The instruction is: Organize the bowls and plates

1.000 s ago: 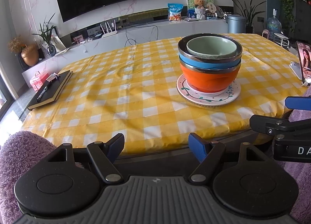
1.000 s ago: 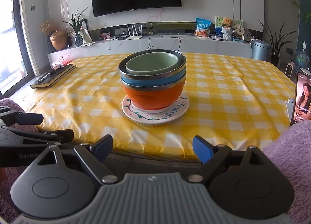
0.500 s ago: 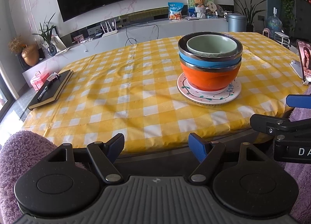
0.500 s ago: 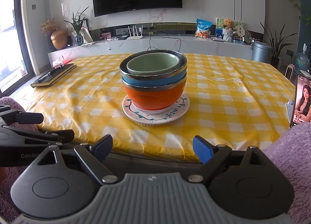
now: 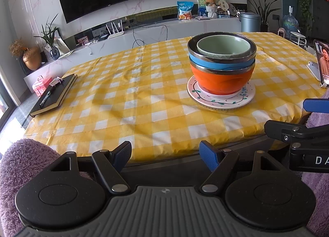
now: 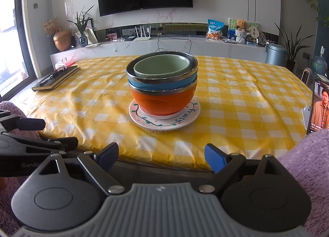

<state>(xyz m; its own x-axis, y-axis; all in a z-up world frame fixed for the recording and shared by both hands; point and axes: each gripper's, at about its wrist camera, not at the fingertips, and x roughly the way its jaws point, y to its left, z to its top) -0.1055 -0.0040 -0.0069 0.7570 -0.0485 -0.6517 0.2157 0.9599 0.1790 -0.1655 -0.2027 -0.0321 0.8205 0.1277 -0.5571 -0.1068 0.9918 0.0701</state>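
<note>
A round white plate (image 5: 221, 98) with a painted green vine and lettering lies flat on the worktop (image 5: 133, 101), which is covered by a yellow-and-white checked cloth with shallow creases. Three nested bowls stand on the plate: an orange bowl (image 5: 221, 82) with a smooth matte wall and a metal rim at the bottom, a blue bowl (image 5: 220, 65) with a metal rim inside it, and a pale green glazed bowl (image 5: 223, 47) seated in the top. In the left wrist view the stack sits right of centre; in the right wrist view it sits at centre. The left hand-held gripper (image 5: 165, 155) at the lower centre of its frame has its blue-padded fingers spread wide and holds nothing; the stack lies well beyond it, up and to the right. The right hand-held gripper (image 6: 162, 154) is likewise spread wide and empty, with the stack straight ahead, well apart. A black notebook (image 5: 54, 95) with a pen on it lies at the left edge of the worktop.
</note>
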